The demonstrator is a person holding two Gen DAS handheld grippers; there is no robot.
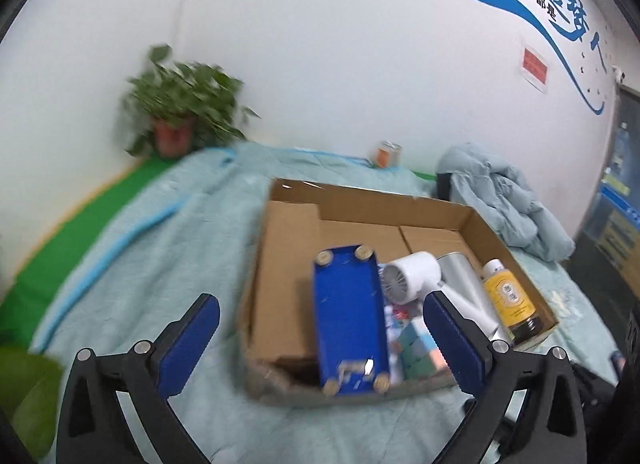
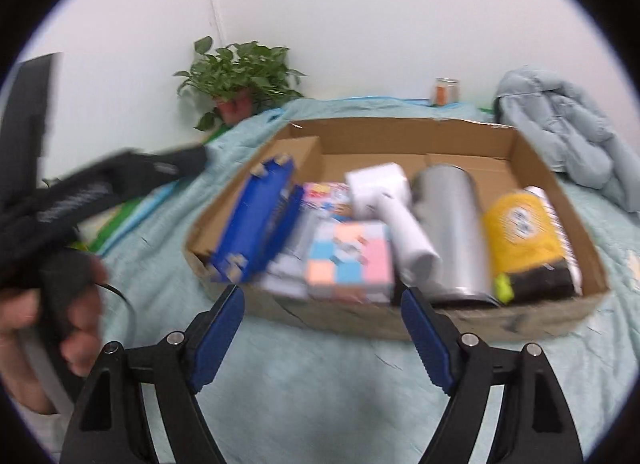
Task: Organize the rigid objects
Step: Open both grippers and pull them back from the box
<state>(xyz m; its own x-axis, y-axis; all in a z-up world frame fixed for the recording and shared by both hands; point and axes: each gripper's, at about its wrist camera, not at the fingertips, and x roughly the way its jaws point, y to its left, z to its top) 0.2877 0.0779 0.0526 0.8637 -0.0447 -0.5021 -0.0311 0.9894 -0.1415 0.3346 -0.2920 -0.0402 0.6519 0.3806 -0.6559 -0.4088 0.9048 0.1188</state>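
Note:
An open cardboard box (image 1: 360,194) (image 2: 400,124) lies on a teal blanket. In its left part a blue rectangular tray (image 1: 348,316) (image 2: 256,220) with round feet stands tilted on edge. Beside it lie a pastel puzzle cube (image 2: 348,256), a white hair dryer (image 1: 416,272) (image 2: 384,192), a silver cylinder (image 2: 452,232) and a yellow-labelled bottle (image 1: 508,296) (image 2: 524,232). My left gripper (image 1: 319,304) stands wide open before the box, its pads clear of the tray. My right gripper (image 2: 322,293) hangs open at the box's near wall, nothing between its fingers.
A potted plant (image 1: 180,112) stands in the far left corner, a small can (image 1: 386,154) by the wall, a pale blue jacket (image 1: 504,200) at the right. A green mat (image 1: 80,232) edges the blanket. A person's hand (image 2: 40,316) shows at the left of the right wrist view.

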